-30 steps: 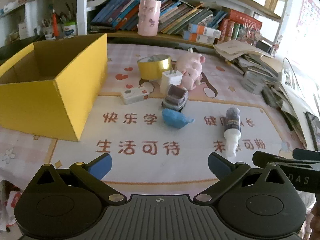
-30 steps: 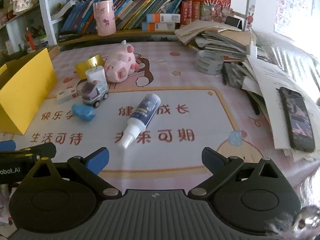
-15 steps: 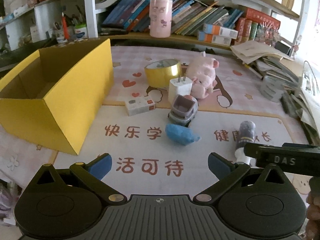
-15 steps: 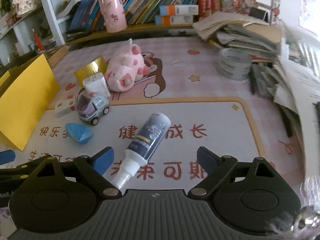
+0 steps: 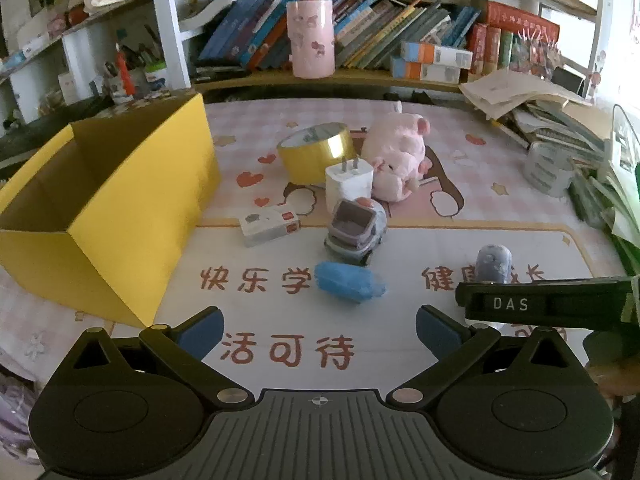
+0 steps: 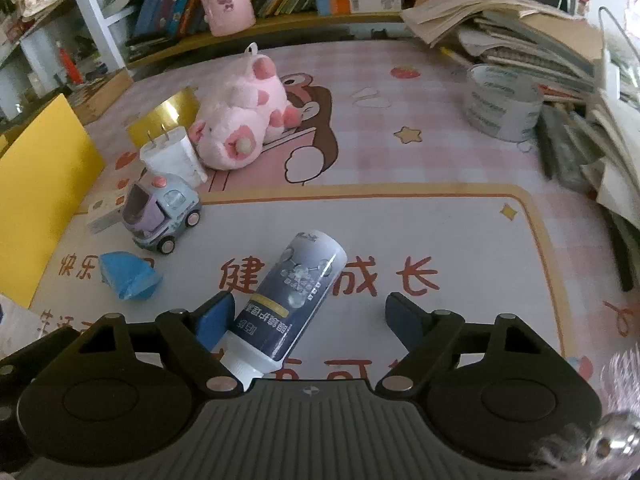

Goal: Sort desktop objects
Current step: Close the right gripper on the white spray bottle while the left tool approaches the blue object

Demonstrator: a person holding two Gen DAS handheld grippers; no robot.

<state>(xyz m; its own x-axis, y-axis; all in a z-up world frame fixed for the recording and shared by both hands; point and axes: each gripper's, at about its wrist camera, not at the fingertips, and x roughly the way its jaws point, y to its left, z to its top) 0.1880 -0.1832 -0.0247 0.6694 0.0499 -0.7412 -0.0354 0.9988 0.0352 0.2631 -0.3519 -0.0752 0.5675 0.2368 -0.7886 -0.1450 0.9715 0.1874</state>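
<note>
One bottle (image 6: pixel 294 296) lies between the closing right gripper (image 6: pixel 308 316) jaws, nearer its left finger.

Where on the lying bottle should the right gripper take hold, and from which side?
Across the dark round body, from above. The bottle lies flat, cap toward the camera, between the closing fingers of the right gripper, which do not yet clamp it.

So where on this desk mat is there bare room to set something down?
Free: the white panel right of the spray bottle, out to the orange border, and the pink check between the plush pig and clear tape roll. Crowded: the cluster of toy car, charger and gold tape beside the yellow box.
</note>
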